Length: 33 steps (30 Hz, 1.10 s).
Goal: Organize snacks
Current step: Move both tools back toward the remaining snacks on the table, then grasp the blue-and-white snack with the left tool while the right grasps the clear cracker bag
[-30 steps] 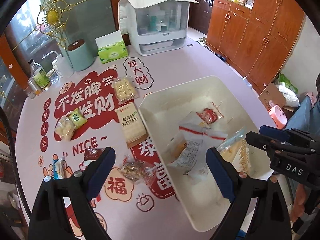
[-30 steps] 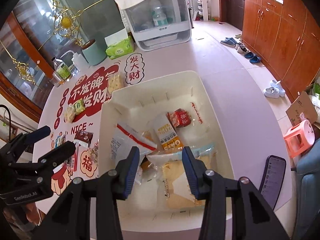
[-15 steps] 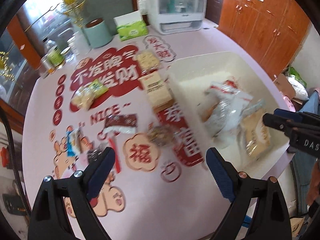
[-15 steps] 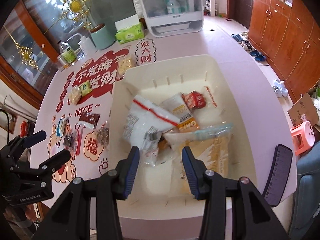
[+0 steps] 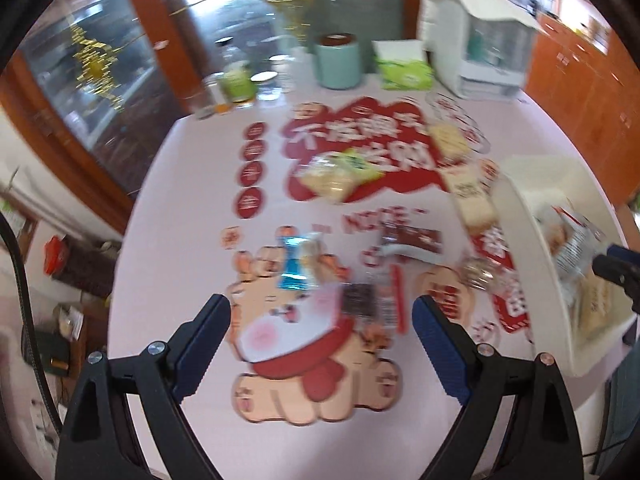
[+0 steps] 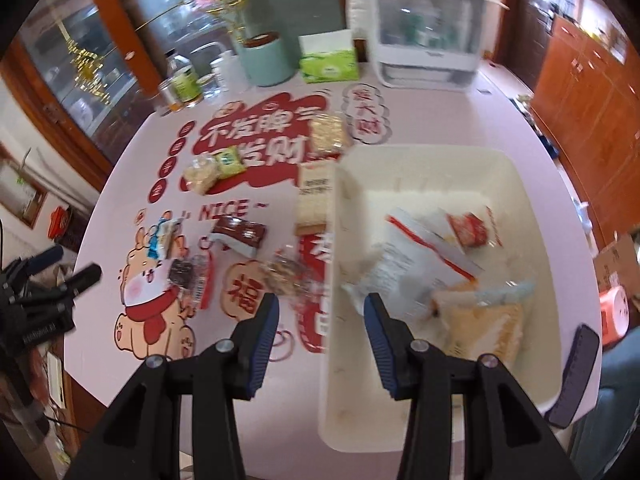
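Both claws, left (image 5: 322, 320) and right (image 6: 320, 316), gape empty above blurred snacks (image 5: 296, 264).

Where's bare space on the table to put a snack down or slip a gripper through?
Free: the pink stretch right of the white bin, up to the white dispenser, and the near edge below the cartoon print. Crowded: left of the bin, around the brown packet and clear nut bag.

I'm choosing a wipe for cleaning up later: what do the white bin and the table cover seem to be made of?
The white bin looks like moulded plastic, semi-matte: one-piece walls, rounded corners and small ribs inside the far wall. The table cover looks like a smooth printed sheet, probably vinyl or oilcloth: pale pink with flat red graphics and a soft sheen, though motion blur leaves that open.
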Tool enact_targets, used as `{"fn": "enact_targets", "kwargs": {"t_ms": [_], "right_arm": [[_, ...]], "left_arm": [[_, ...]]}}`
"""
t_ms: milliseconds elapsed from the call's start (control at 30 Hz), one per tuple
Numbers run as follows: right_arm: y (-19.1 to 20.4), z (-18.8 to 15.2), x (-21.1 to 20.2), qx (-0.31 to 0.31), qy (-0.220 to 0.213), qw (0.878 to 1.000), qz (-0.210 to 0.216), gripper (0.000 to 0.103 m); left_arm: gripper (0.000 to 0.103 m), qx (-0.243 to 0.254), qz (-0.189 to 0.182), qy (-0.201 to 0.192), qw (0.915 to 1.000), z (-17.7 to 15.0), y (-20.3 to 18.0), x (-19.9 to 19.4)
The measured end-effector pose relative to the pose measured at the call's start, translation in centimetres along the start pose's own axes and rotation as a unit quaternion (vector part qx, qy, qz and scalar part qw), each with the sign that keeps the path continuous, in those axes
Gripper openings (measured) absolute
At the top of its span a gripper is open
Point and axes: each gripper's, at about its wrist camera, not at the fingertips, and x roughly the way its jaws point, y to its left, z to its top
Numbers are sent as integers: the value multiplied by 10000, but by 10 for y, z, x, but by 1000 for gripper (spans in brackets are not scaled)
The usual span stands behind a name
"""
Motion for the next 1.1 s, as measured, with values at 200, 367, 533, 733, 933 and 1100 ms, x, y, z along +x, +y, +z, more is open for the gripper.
{"fn": "enact_targets", "kwargs": {"t_ms": [200,367,533,733,933,1100], "right_arm": [[49,14,14,-386,74,9992,30,45],[90,37,28,-851,-14,9963,67,54],[126,70,46,-1247,-254,9917,180,56],[160,117,98,-1564,-407,9863,322,56],[172,153,166,-1636,-122,9856,411,56],[179,167,213,-1616,249,9834,781,56]], "left_arm": [[92,-278,169,-68,9994,5,55,7],[92,-453,19,27,9990,17,81,32],[92,-694,-294,343,9966,28,90,78],[92,-918,-431,696,9924,36,87,139],[92,-1042,-359,995,9889,33,67,193],[92,-1062,-228,1144,9875,25,50,224]]}}
